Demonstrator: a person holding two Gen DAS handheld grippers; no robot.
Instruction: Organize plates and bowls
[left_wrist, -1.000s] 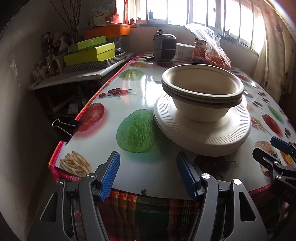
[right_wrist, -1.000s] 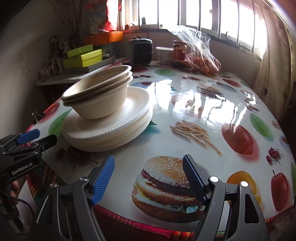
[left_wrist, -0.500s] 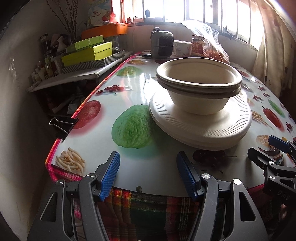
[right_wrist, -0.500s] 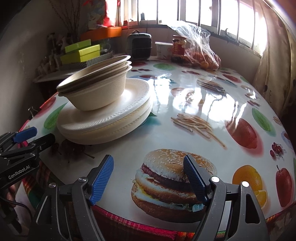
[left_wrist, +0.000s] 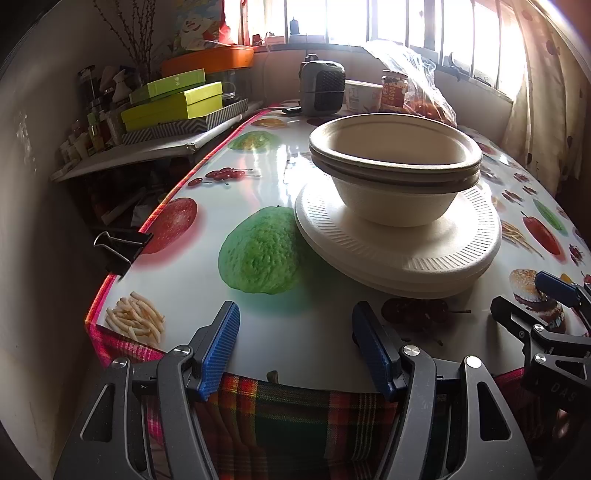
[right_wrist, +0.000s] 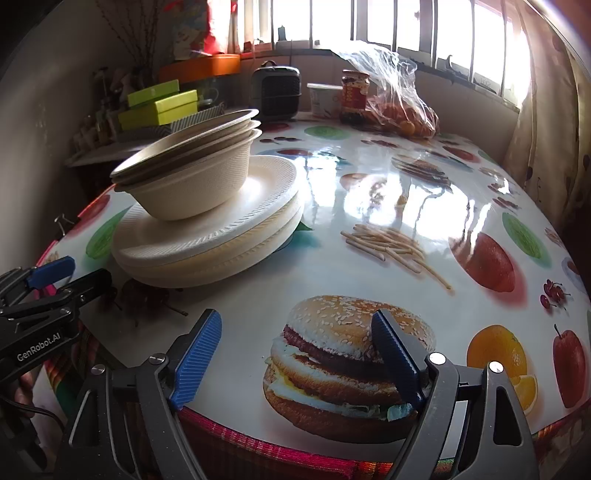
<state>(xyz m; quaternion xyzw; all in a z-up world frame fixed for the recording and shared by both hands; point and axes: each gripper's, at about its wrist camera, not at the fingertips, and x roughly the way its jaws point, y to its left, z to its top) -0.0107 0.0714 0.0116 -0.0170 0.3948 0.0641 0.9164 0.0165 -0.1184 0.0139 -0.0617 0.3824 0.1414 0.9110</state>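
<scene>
Left wrist view | glossy food-print table (left_wrist: 280, 184) by sunlit window (left_wrist: 406, 22) | left gripper (left_wrist: 295, 345), right gripper (right_wrist: 295, 354) spread, empty

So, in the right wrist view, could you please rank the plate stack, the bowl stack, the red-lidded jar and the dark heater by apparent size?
1. plate stack
2. bowl stack
3. dark heater
4. red-lidded jar

The heater and jar stand at the far end of the table, so they only look small.
</scene>
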